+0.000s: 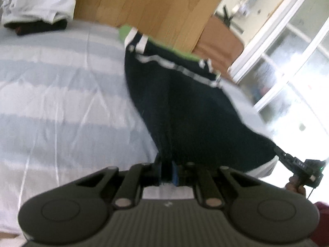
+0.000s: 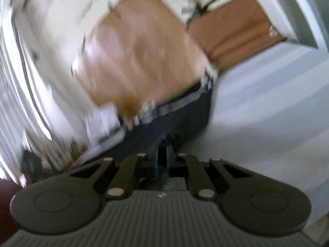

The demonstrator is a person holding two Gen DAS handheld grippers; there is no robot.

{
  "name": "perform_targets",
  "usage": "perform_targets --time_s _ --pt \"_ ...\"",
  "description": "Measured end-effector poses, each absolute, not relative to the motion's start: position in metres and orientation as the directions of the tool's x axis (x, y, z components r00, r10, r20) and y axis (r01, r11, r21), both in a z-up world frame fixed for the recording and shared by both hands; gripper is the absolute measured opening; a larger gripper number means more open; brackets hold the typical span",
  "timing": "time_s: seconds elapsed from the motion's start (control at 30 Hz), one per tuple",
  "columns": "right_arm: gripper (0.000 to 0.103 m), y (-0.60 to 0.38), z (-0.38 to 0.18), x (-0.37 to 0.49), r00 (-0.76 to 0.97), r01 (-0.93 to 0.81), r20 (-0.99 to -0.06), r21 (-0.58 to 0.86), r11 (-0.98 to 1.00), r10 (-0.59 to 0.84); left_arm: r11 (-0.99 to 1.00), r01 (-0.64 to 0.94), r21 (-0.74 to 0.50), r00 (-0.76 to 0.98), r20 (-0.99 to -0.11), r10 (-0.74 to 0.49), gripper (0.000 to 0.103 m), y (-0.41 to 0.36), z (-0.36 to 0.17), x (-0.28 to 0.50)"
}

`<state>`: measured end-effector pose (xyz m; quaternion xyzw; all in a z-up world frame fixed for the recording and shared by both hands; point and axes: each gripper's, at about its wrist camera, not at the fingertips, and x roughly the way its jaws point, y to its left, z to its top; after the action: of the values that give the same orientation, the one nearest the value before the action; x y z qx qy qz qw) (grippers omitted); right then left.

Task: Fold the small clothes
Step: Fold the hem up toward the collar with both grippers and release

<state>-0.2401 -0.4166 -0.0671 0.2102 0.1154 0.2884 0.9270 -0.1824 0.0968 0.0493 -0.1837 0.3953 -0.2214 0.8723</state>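
Note:
A dark navy garment with white bands and a green waistband edge is stretched over the pale striped bed sheet. My left gripper is shut on its near edge, the cloth pinched between the pads. In the left wrist view my right gripper grips the garment's right corner, with a hand behind it. The right wrist view is blurred: the right gripper is shut on the same dark garment, which runs away toward its white-banded end.
A pile of white and black clothes lies at the far left of the bed. Beyond the bed are a wooden board, a brown cushion and a white-framed glass door. A dark red sleeve shows at the lower right.

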Motion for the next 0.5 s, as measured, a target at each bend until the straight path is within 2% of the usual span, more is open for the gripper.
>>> perform_targets --time_s 0.13,0.27,0.33,0.4,0.43,0.47,0.5 --pt "0.010 -0.414 -0.041 -0.224 0.818 -0.504 -0.006 0.472 0.723 0.574 0.807 0.249 -0.536 0.657 -0.518 -0.547 0.009 0.104 0.074 -0.150" --pt "0.012 -0.401 -0.014 -0.139 0.862 -0.435 -0.030 0.467 0.770 0.505 0.822 0.211 -0.528 0.697 -0.509 -0.506 0.010 0.093 0.099 -0.082" --pt "0.020 -0.398 -0.007 -0.079 0.904 -0.337 -0.062 0.506 0.794 0.423 0.860 0.122 -0.495 0.725 -0.547 -0.418 0.017 0.081 0.102 -0.036" --pt "0.044 -0.390 -0.005 -0.034 0.928 -0.281 -0.089 0.476 0.833 0.363 0.914 0.027 -0.406 0.732 -0.615 -0.294 0.021 0.074 0.095 0.000" --pt "0.044 -0.388 -0.005 -0.026 0.939 -0.224 -0.135 0.456 0.861 0.316 0.926 -0.038 -0.376 0.708 -0.664 -0.240 0.020 0.074 0.088 0.008" --pt "0.044 -0.388 -0.008 -0.024 0.940 -0.191 -0.172 0.448 0.874 0.294 0.920 -0.039 -0.389 0.695 -0.672 -0.255 0.021 0.078 0.083 0.005" --pt "0.046 -0.392 -0.015 -0.031 0.925 -0.238 -0.164 0.450 0.860 0.342 0.908 0.007 -0.418 0.695 -0.651 -0.305 0.029 0.082 0.078 -0.004"
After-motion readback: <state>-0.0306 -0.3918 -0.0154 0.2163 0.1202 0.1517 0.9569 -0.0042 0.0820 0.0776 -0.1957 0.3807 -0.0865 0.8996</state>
